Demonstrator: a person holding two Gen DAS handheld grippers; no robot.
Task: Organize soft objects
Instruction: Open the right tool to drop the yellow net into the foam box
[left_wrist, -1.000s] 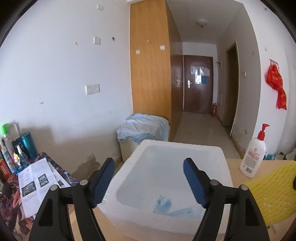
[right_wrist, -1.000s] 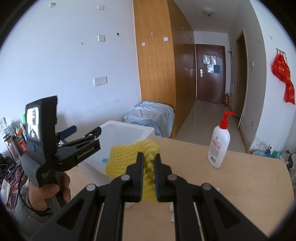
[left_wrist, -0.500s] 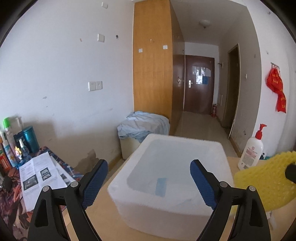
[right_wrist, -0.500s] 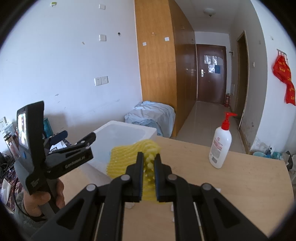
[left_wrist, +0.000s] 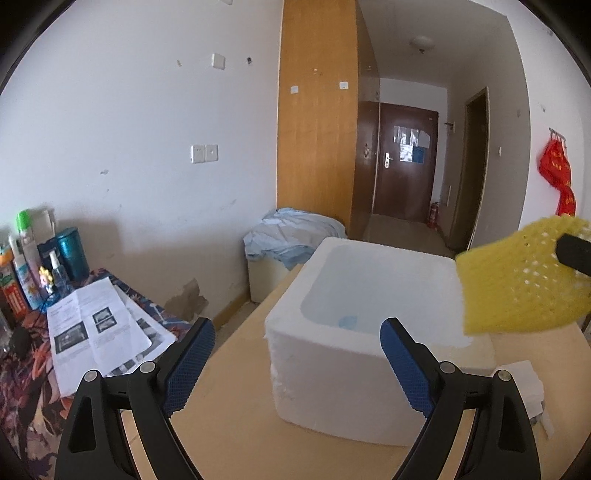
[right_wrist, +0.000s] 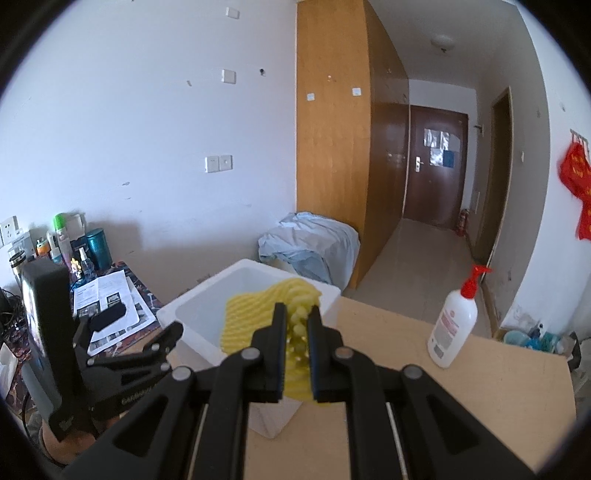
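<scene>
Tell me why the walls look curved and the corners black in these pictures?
Both wrist views are fisheye: the wardrobe bows and a dark lens rim rings each frame. In the right wrist view, the yellow foam net stays sharp.

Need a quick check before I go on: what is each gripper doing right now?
Left gripper: open, jaws just widened, nothing between them.
Right gripper: shut on the yellow foam net.

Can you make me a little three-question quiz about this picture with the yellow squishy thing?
1. True or false: the right gripper is shut on the yellow foam net.
2. What is the left gripper holding: A) the pump bottle, B) nothing, C) papers?
3. Fill in: a blue thing lies inside the white foam ___.

Key: 1 true; 2 B; 3 box.
</scene>
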